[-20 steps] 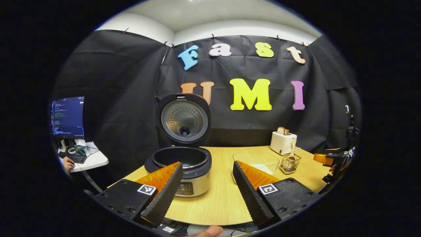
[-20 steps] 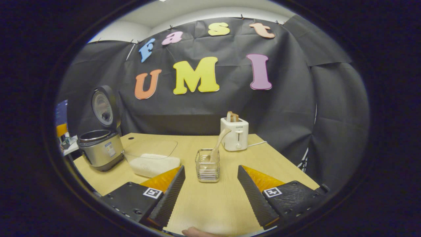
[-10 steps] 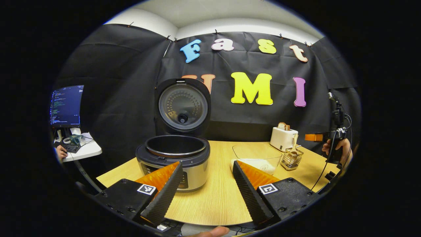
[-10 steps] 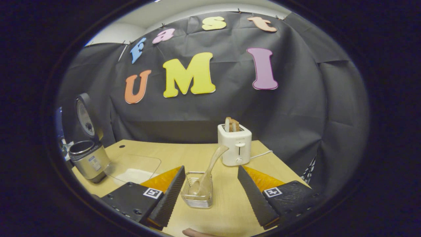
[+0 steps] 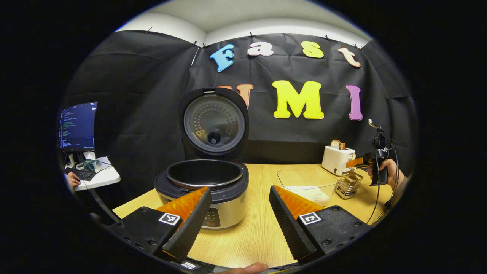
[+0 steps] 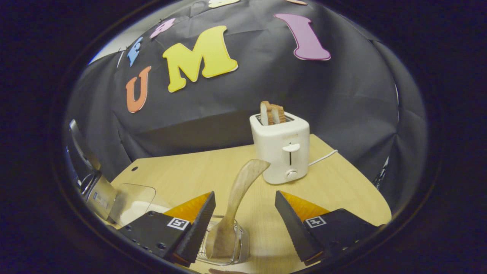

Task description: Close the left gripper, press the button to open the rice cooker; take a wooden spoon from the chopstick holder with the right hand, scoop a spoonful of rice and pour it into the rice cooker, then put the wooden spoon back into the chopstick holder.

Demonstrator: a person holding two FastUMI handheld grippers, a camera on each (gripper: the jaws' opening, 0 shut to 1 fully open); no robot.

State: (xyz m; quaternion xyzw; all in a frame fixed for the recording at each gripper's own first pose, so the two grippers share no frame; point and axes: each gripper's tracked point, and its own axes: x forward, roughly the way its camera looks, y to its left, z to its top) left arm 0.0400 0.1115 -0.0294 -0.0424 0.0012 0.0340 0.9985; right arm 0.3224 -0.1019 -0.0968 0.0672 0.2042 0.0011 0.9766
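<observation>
The rice cooker (image 5: 205, 190) stands in front of me with its lid (image 5: 214, 123) raised and its dark inner pot bare. My left gripper (image 5: 237, 224) hangs open just before it, holding nothing. The wooden spoon (image 6: 239, 190) stands bowl-down in the wire chopstick holder (image 6: 228, 247), its handle leaning up to the right. My right gripper (image 6: 243, 228) is open, with one finger on each side of the spoon handle and apart from it. In the left gripper view that right gripper (image 5: 352, 164), held by a hand, hovers over the holder (image 5: 348, 184).
A clear container of rice (image 5: 308, 182) sits between cooker and holder. The white toaster (image 6: 281, 150) with bread stands behind the holder, its cord running right. The cooker (image 6: 95, 186) is at the far left of the right gripper view. A side table with a monitor (image 5: 78, 125) stands off the table's left.
My right gripper has moved forward and down over the holder, so the spoon handle now stands between its open fingers. My left gripper only shifted slightly; the cooker stays open.
</observation>
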